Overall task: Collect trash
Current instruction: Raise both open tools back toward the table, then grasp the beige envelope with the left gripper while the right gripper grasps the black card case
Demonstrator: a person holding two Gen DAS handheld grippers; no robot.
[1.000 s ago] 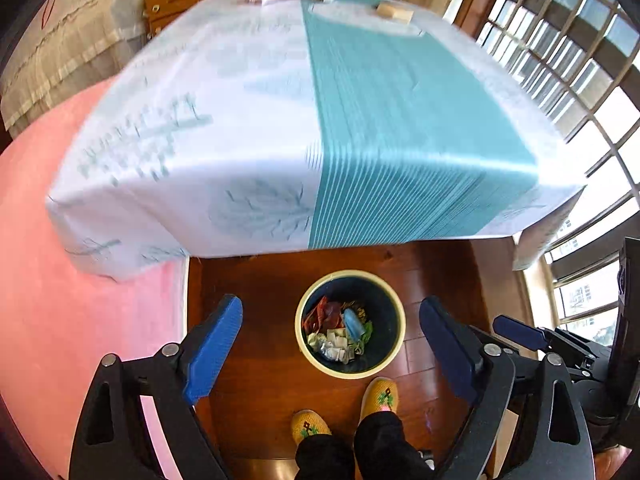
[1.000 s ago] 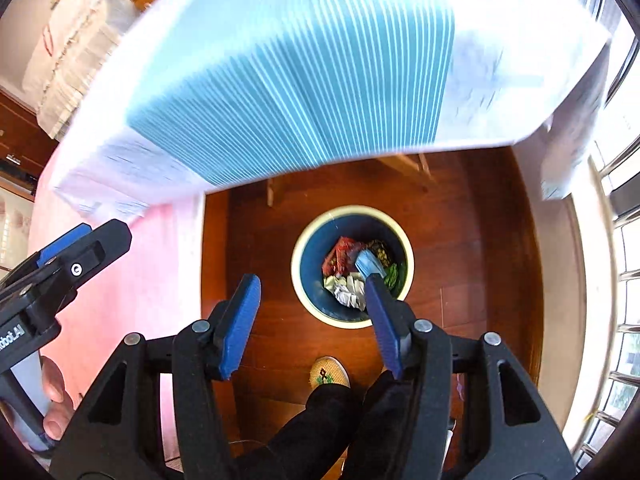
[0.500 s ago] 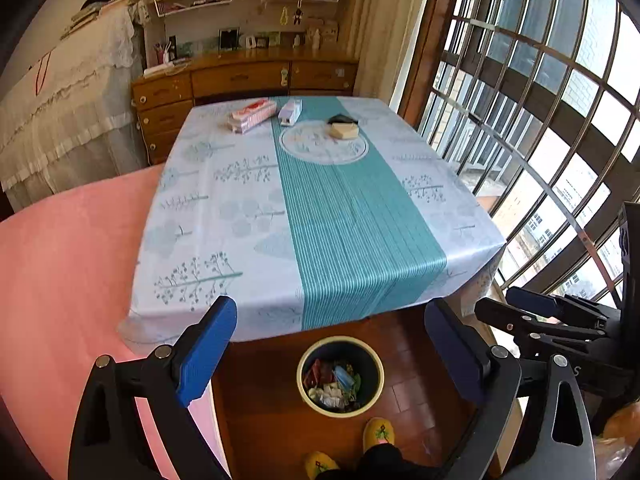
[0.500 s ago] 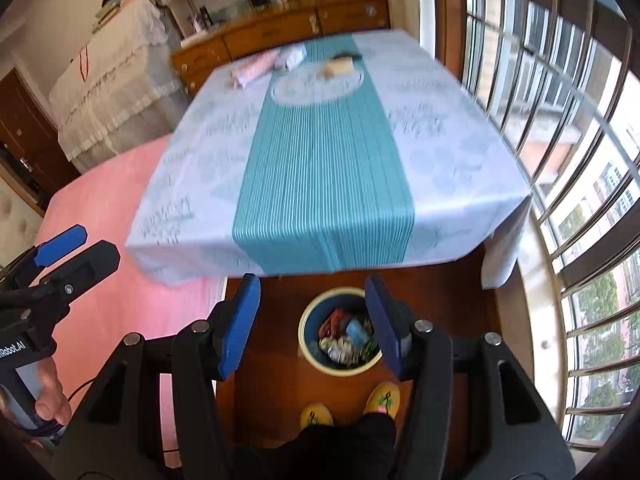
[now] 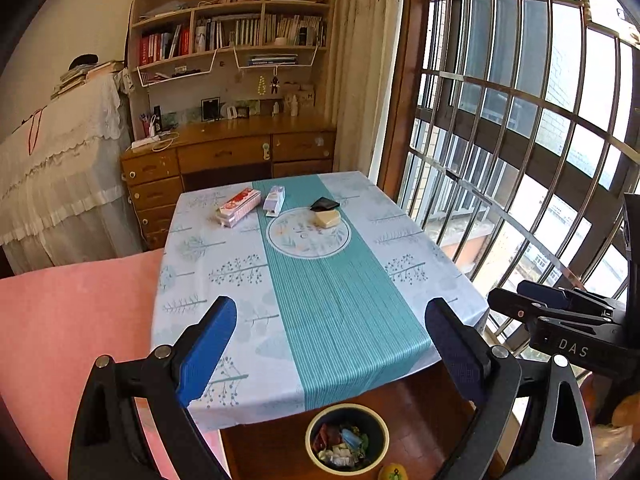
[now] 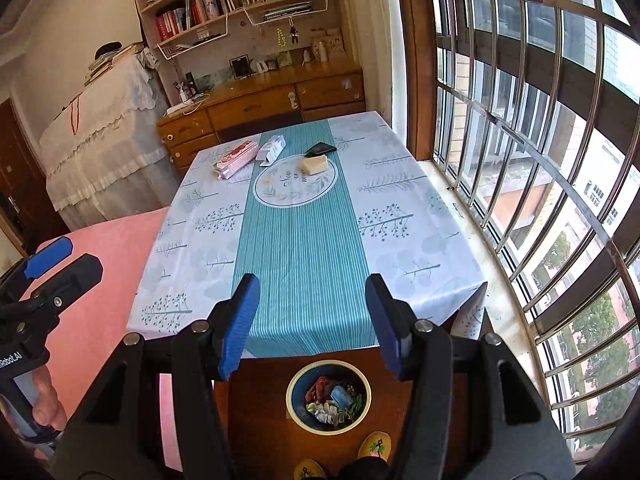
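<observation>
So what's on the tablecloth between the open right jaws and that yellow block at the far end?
Nothing: the right wrist view shows bare teal-striped tablecloth from the right gripper to the yellow block.

White capitals "DAS" stand on the black body of the right gripper (image 5: pixel 560 312), seen at the right edge of the left wrist view. In the right wrist view, white lettering ending in "Robot.AI" runs along the black body of the left gripper (image 6: pixel 44 276), cut off at the frame's left edge. The round emblem (image 6: pixel 296 182) on the tablecloth (image 6: pixel 400 216) carries a few lines of script, too small to read. Book spines on the shelves (image 5: pixel 240 32) and the boxes on the table show print that stays illegible
</observation>
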